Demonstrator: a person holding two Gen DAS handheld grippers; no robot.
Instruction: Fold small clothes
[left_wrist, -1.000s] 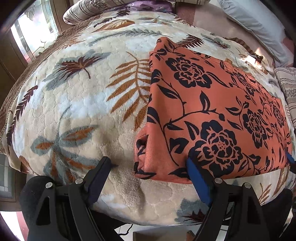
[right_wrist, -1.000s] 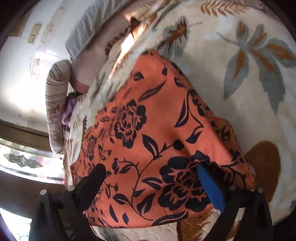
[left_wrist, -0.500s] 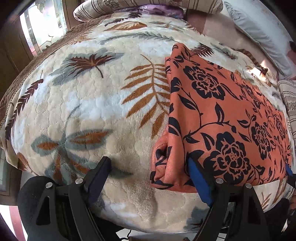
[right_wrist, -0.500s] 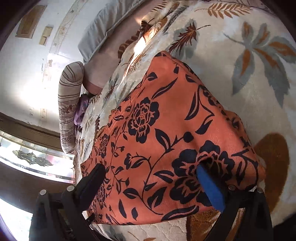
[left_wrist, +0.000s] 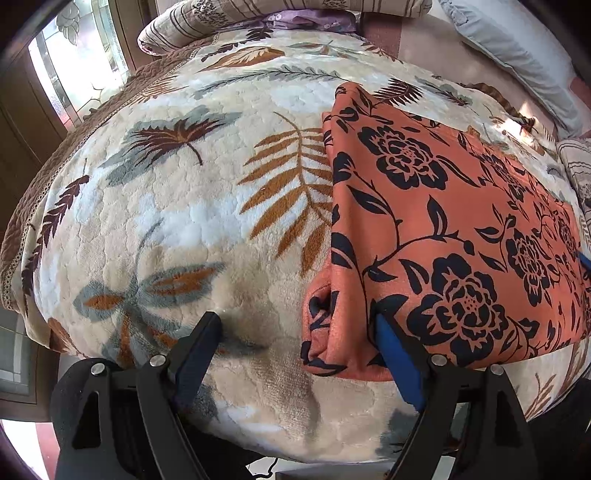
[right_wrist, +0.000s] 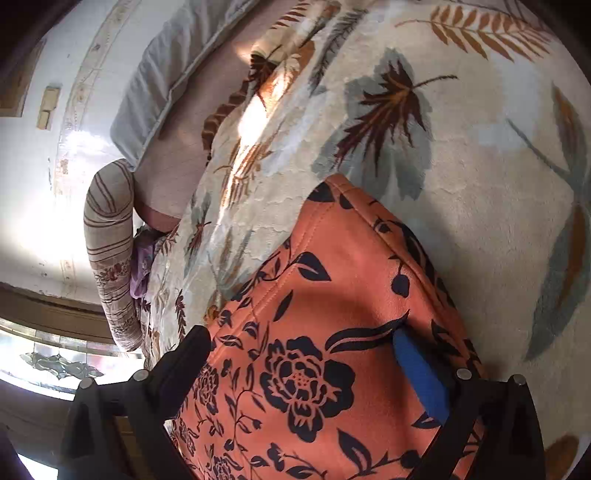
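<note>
The orange floral cloth (left_wrist: 436, 229) lies folded on the leaf-patterned blanket (left_wrist: 177, 221), at 3 o'clock in the left view. The left gripper (left_wrist: 295, 332) stands wide apart at its near corner; the right gripper (right_wrist: 303, 350) gapes over it too

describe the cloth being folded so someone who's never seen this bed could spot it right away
Start at the bed, covered by a cream plush blanket printed with grey and brown leaves. On it lies the orange garment, folded flat, with black roses and vines. It is the only orange thing there; the striped pillows at the head are beige.
</note>
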